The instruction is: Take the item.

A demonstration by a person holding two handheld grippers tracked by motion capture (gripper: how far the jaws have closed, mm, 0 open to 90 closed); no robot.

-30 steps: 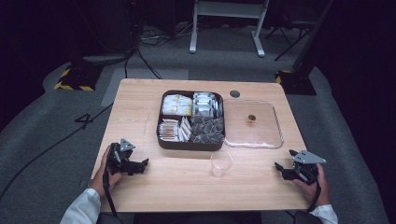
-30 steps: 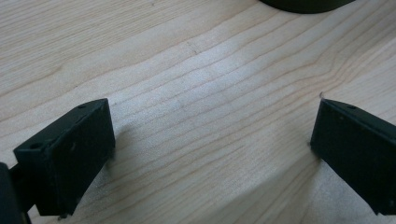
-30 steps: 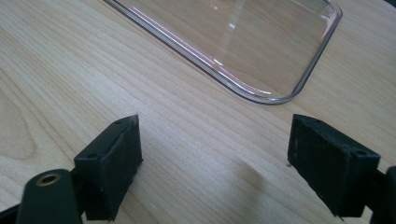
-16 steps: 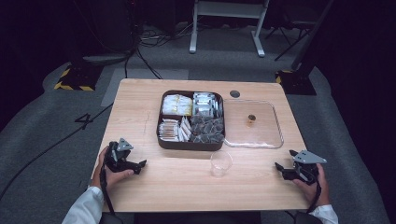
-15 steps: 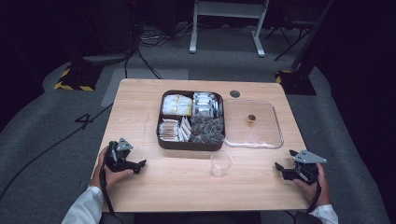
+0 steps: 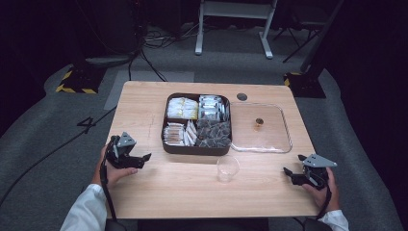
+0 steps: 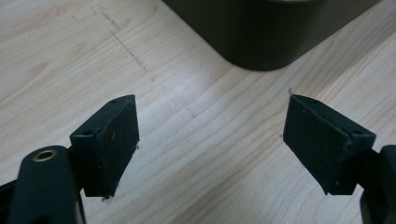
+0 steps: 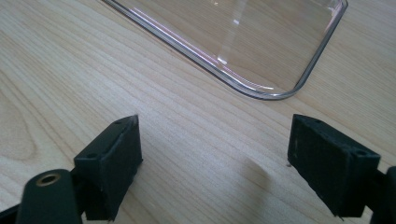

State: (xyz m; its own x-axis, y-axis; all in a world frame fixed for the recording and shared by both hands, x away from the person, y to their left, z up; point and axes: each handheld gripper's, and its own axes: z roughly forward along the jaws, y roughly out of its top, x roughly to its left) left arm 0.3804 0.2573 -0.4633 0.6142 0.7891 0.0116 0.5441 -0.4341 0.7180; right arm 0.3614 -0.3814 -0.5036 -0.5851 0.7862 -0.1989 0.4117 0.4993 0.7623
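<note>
The two black jaws of the left gripper (image 6: 144, 157) are seen standing apart with nothing between them, only bare wood; they have just been closing a little. In the left gripper view, the rounded corner of the dark brown compartment tray (image 7: 261, 42) is seen just ahead of these jaws, not touched by them. The jaws of the right gripper (image 6: 287, 172) are also held wide apart and empty, above the light wooden worktop (image 6: 144, 106). In the right gripper view, the rounded corner of the clear flat plastic lid (image 8: 261, 51) is found a short way in front of them, lying flat on the wood.

In the high view, the left gripper is held in the left hand (image 6: 111, 168) near the left front edge of the worktop, and it is pointed toward the tray. The right gripper is held in the right hand (image 6: 321, 190) near the right front corner. Between both, a small clear plastic cup (image 6: 227, 168) is standing upright, just in front of the tray. The tray is placed in the middle, filled with packets and sachets in four compartments. The lid is laid just beside it on its right, and a small brown object (image 6: 259, 122) is seen on it.
</note>
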